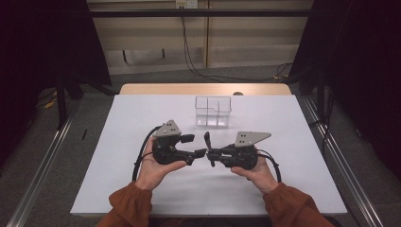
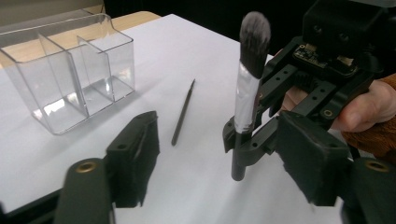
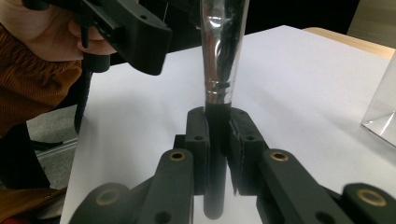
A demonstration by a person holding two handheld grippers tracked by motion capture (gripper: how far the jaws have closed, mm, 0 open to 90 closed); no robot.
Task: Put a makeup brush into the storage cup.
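Clear organizer [image 1: 213, 110] at the table's far centre taken as landmark; all places relative to it.

Left gripper [image 1: 196, 145], on the near side and slightly left of the organizer: jaws spread, nothing between them.

Thin dark stick [image 2: 183, 112] lies flat on the white table [image 1: 142, 189] just on the near side of the organizer.

Right gripper [image 1: 211, 153], near side of the organizer: jaws pressed onto the handle of the makeup brush [image 2: 247, 93], held upright, bristles up.

Judgement: brush now carried by the right alone. Keep it vertical, lift over the rim, lower handle-first into one compartment, release only once it is inside
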